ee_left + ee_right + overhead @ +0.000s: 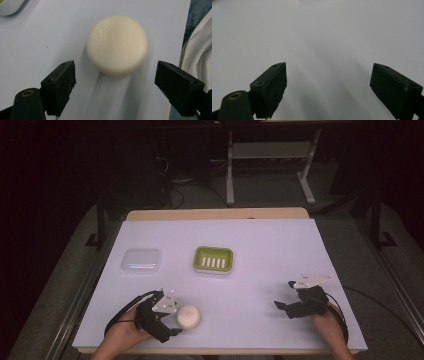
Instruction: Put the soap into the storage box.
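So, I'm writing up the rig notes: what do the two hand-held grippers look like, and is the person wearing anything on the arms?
Both are black. The left hand-held gripper and right hand-held gripper each carry a pale grey three-cornered plate on top and trail a black cable. Up close, the jaws are blocky black pads with small screw holes, beside a brass-ringed pivot. The forearms look bare; no sleeves are visible.

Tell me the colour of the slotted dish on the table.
Lime green with a white slotted insert, clearest in the high view.
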Demonstrator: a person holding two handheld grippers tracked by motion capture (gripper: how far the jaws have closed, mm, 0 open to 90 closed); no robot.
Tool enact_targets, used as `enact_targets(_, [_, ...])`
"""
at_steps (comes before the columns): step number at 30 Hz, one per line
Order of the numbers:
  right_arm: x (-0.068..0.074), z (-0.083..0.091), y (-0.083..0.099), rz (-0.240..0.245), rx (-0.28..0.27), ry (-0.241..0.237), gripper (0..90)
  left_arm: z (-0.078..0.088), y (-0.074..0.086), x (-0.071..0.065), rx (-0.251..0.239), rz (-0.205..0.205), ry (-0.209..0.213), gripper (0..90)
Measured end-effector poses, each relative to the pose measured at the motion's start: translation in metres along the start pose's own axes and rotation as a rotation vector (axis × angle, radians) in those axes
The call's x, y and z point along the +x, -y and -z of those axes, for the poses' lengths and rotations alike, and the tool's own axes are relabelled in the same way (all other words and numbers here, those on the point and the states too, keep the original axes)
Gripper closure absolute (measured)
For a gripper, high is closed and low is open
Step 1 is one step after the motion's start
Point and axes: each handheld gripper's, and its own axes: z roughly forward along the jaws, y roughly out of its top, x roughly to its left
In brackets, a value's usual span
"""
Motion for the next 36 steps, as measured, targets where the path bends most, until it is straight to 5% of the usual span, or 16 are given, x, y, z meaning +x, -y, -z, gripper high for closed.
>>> enact_targets(17, [0.002, -0.003, 0.0, 0.012, 0.009, -0.016, 13.2, -0.022, -0.019, 0.002, 0.054, -0.042, 0.055, 17.3])
enact_targets(36, [0.003, -0.003, 0.0, 0.012, 0.014, -0.027, 13.2, -0.035, -0.024, 0.007, 0.104, -0.061, 0.067, 22.8])
